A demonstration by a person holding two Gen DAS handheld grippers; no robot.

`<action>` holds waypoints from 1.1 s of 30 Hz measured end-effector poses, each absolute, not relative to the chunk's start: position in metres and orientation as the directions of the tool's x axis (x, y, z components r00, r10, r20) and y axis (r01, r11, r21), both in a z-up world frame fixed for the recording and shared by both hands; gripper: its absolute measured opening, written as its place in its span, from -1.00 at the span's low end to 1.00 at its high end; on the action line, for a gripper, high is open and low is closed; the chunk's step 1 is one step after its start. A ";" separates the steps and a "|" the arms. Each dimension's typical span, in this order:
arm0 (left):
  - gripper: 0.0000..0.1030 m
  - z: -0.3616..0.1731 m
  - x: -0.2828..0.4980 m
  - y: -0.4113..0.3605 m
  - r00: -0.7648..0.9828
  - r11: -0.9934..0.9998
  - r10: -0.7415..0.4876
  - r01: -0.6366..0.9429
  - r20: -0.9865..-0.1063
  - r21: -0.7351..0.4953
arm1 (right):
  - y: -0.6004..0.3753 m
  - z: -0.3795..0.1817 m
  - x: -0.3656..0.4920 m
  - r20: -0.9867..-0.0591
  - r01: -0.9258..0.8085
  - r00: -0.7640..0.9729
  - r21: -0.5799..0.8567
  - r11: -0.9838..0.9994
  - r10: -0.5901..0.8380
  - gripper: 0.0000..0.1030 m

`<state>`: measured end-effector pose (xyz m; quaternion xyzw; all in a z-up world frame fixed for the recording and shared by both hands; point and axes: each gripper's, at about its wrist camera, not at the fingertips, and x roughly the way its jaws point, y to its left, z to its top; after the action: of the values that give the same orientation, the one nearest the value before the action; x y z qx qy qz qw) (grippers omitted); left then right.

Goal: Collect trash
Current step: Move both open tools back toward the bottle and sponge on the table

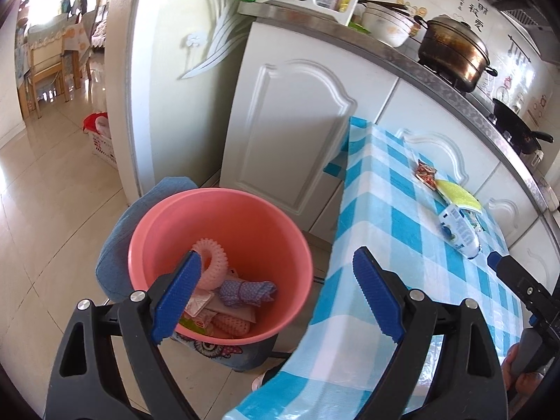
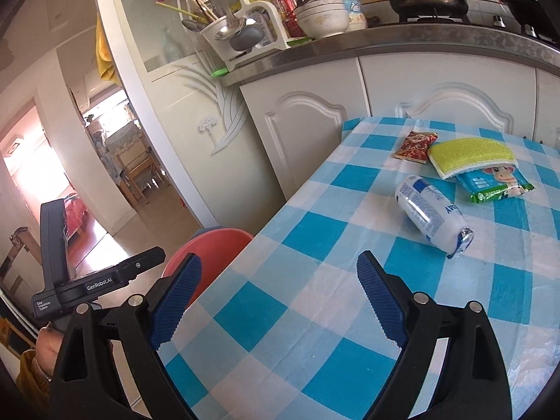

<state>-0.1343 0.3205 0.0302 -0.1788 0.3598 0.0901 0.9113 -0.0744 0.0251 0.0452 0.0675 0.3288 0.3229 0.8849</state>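
A pink bucket [image 1: 224, 231] stands on the floor left of the table, with a pink ring, a purple cloth and wrappers inside. My left gripper [image 1: 276, 294] is open and empty above its right rim. On the blue checked tablecloth [image 2: 315, 280] lie a white plastic bottle [image 2: 428, 215] on its side, a red snack wrapper [image 2: 414, 146], a yellow sponge [image 2: 470, 155] and a green wet-wipes pack [image 2: 497, 183]. My right gripper [image 2: 280, 297] is open and empty over the table's near left part, short of the bottle. The bottle also shows in the left wrist view [image 1: 460, 232].
White kitchen cabinets [image 1: 290, 133] stand behind the table, with a counter holding a steamer pot [image 1: 451, 52], bowls [image 2: 323, 15] and a utensil rack [image 2: 241, 24]. A blue cushion [image 1: 119, 245] sits behind the bucket. A doorway at the left opens onto a tiled floor [image 1: 45, 182].
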 end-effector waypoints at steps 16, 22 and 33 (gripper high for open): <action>0.73 0.041 -0.116 0.253 0.701 0.963 0.008 -0.197 -0.713 -0.183 | -0.061 0.023 -0.062 -0.479 -0.404 0.650 0.439 0.803 0.589 0.74; 0.73 0.040 -0.106 0.222 0.684 0.980 -0.001 -0.145 -0.730 -0.138 | -0.095 0.018 -0.053 -0.455 -0.345 0.681 0.493 0.799 0.574 0.74; 0.73 0.044 -0.084 0.171 0.669 0.995 -0.012 -0.065 -0.743 -0.075 | -0.140 0.013 -0.043 -0.438 -0.268 0.705 0.565 0.781 0.558 0.74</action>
<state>-0.0842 0.1708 0.0436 -0.0475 0.4064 0.0147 0.9123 -0.0427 -0.1402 0.0134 0.2368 0.3067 0.2314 0.8924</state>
